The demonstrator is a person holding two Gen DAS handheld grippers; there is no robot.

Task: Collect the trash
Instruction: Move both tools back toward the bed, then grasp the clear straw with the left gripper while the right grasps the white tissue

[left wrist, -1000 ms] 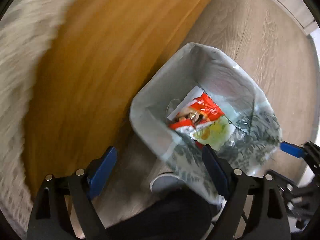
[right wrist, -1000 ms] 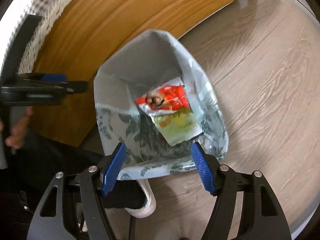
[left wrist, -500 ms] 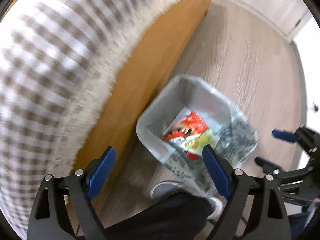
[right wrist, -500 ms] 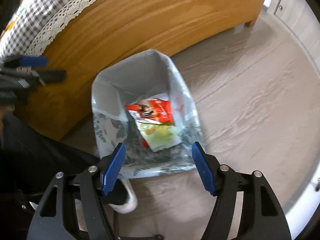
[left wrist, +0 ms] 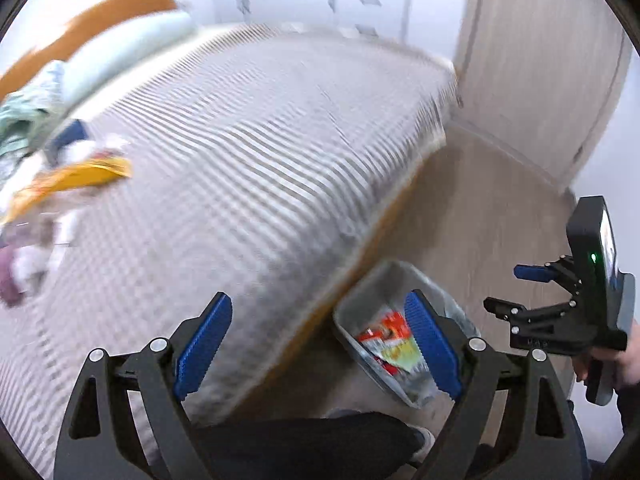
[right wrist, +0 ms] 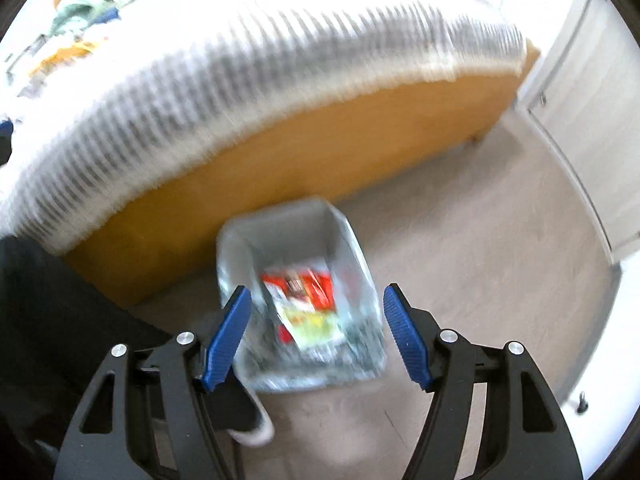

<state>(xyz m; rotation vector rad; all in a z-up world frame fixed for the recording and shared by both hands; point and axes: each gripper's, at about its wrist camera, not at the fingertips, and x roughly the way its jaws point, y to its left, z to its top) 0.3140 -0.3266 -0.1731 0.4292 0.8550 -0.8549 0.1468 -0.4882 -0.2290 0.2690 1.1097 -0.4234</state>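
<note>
A: Your left gripper is spread wide with nothing between its blue pads. It hangs above the edge of the bed, tilted down.

B: And your right gripper? Its jaws stand well apart too, empty, looking down at the trash bin.

A: That bin sits on the wood floor, right against the bed's orange wooden side panel. It is lined with a clear bag.

B: Inside it you have a red snack wrapper lying over a yellow-green one, both well down in the bin.

A: From your left camera, your right gripper shows off to the bin's right, held in your hand, pads parted.

B: Up on the bed's checked cover, far from the bin toward the headboard end, there is more litter: a yellow wrapper and some pale, purple and blue bits around it, too blurred to name.

A: A green patterned cloth lies beside a pale pillow there.

B: Your dark trouser leg is just below the bin, beside the bed.
</note>
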